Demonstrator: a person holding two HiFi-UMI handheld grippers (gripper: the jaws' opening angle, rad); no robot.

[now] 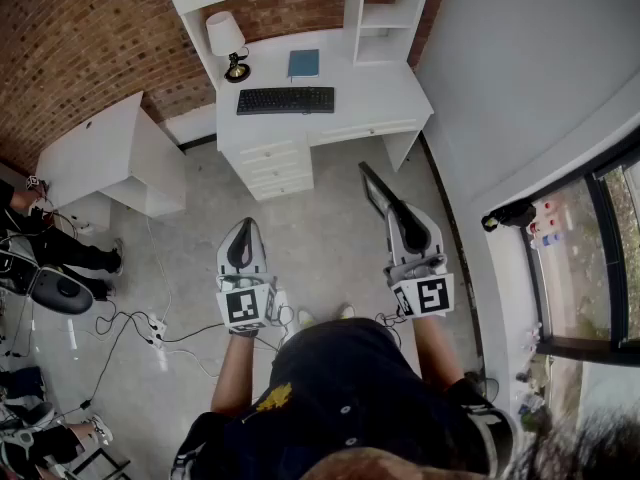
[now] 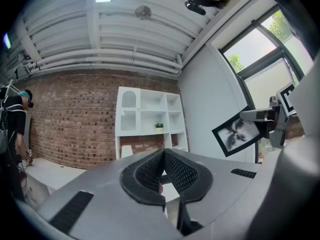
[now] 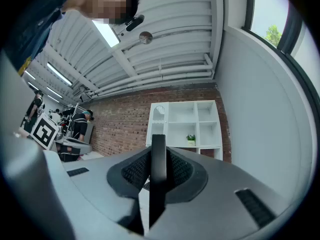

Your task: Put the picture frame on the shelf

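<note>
Picture frame is clamped edge-on between the jaws of your right gripper, in the air and well apart from the white shelf. Hold the clamp firm: the grip is on one thin edge, so the frame may pivot if swung. Your left gripper has its jaws closed on nothing; use it to steady the free end. Approach the counter, then seat the frame's lower edge in a bare compartment before releasing
</note>
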